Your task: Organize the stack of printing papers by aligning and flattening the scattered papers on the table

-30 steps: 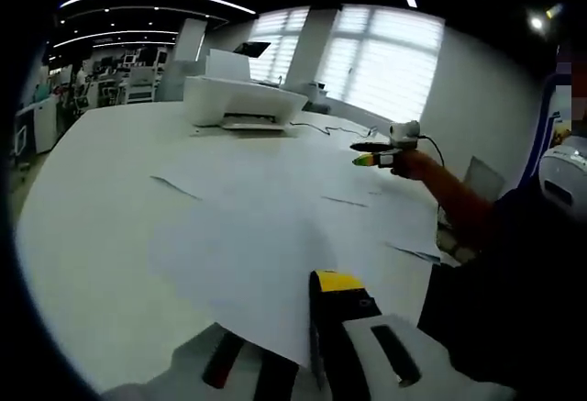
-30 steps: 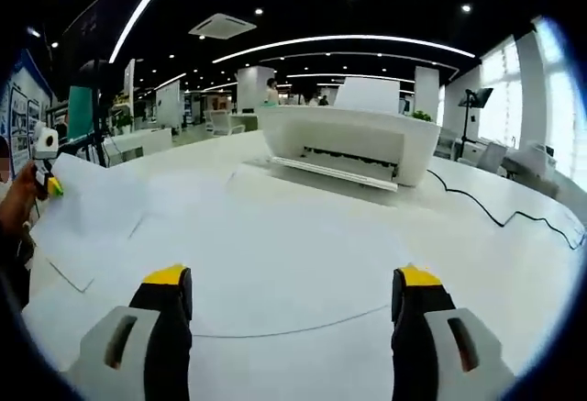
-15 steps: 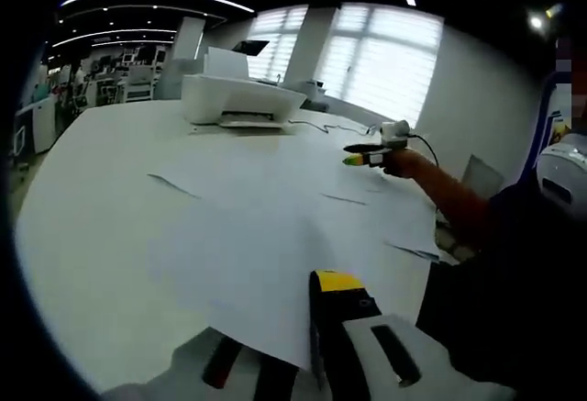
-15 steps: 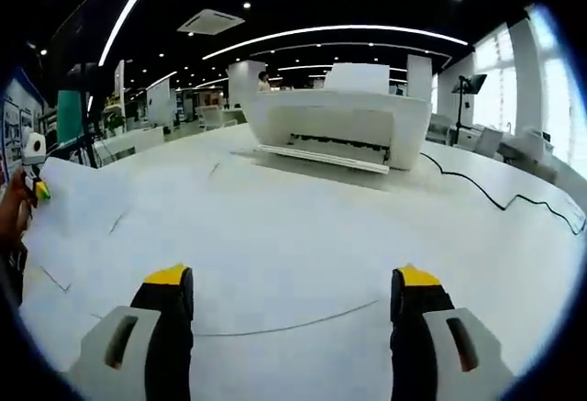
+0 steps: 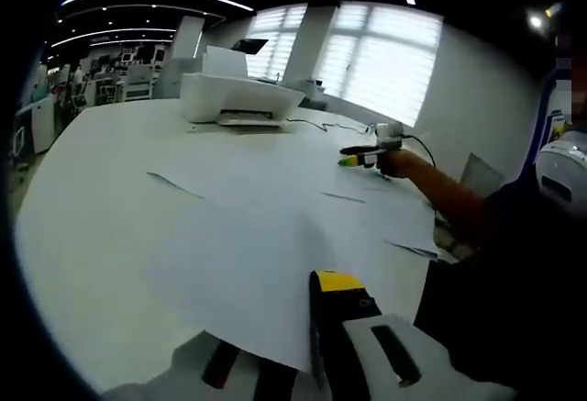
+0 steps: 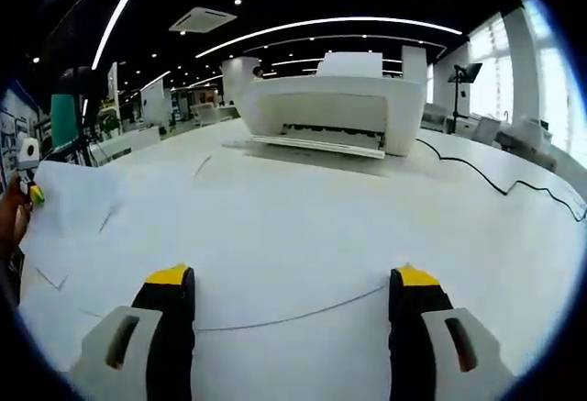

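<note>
Several white paper sheets (image 5: 275, 208) lie scattered and overlapping on the white table (image 5: 83, 190). My left gripper (image 5: 303, 318) is at the near edge, shut on the corner of one sheet. One yellow-tipped finger (image 5: 336, 284) lies on top of the paper, and the other is hidden under it. In the right gripper view the papers (image 6: 293, 236) spread below my right gripper (image 6: 293, 277), which stands open just above them and holds nothing. That right gripper (image 5: 356, 157) also shows in the left gripper view, low over the far sheets. The left gripper (image 6: 29, 181) holds a raised sheet edge (image 6: 73, 199).
A white printer (image 5: 237, 100) (image 6: 332, 115) stands at the far end of the table. A black cable (image 6: 500, 185) runs from it across the table to the right. A person's arm (image 5: 440, 194) and dark clothing sit at the right. An office room lies behind.
My right gripper has moved forward over the papers toward the printer, staying open. The left gripper and its sheet have stayed put.
</note>
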A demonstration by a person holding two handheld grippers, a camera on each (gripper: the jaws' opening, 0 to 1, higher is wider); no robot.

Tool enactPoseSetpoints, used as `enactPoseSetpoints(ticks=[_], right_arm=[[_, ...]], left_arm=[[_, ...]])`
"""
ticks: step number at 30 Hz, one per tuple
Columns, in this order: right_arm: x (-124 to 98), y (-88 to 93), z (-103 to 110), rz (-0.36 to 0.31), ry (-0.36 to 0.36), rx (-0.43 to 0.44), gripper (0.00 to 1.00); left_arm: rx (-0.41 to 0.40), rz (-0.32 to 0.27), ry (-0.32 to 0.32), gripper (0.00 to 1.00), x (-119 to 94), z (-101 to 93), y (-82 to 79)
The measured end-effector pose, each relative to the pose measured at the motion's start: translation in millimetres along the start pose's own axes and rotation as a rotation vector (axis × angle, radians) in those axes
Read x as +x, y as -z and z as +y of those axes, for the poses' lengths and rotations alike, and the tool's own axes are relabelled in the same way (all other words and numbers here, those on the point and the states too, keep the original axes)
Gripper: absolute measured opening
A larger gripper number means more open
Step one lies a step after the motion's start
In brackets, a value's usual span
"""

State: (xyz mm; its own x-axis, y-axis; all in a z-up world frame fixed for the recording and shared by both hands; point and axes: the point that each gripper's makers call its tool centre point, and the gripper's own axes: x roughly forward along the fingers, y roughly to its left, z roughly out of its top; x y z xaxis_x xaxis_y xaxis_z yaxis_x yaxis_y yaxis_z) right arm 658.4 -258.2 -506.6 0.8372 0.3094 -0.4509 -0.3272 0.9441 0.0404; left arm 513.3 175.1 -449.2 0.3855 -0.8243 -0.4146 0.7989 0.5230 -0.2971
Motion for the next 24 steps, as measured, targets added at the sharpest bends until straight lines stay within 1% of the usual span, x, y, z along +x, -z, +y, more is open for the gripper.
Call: enactPoseSetpoints(ticks=[7,14,20,22,23,24], right_arm=[[1.0,4.0,2.0,0.004,0.016,-0.034,0.82],[1.4,4.1,4.4,-0.001,0.005,-0.042,0.79],[2.6,3.2,3.0,-0.009,0.001,-0.042,0.79],[2.9,2.5,2.1,0.005,0.005,-0.041,0.79],[2.6,1.7,2.5,0.009,0.006,-0.048,0.78],[2.2,-1.6,2.3,0.005,0.008,-0.092,0.77]], left_arm=[[0.005,0.002,0.000,0.07,0.2,-0.2,-0.3],[0.006,0.004,0.001,0.07,0.2,-0.1,-0.6],[0.011,0.009,0.002,0.07,1.3,-0.2,-2.0],[0.014,0.009,0.001,0.07,1.3,-0.7,-2.3],[0.015,0.009,0.002,0.07,1.2,-1.2,-2.5],[0.015,0.009,0.003,0.07,1.1,-1.5,-2.6]])
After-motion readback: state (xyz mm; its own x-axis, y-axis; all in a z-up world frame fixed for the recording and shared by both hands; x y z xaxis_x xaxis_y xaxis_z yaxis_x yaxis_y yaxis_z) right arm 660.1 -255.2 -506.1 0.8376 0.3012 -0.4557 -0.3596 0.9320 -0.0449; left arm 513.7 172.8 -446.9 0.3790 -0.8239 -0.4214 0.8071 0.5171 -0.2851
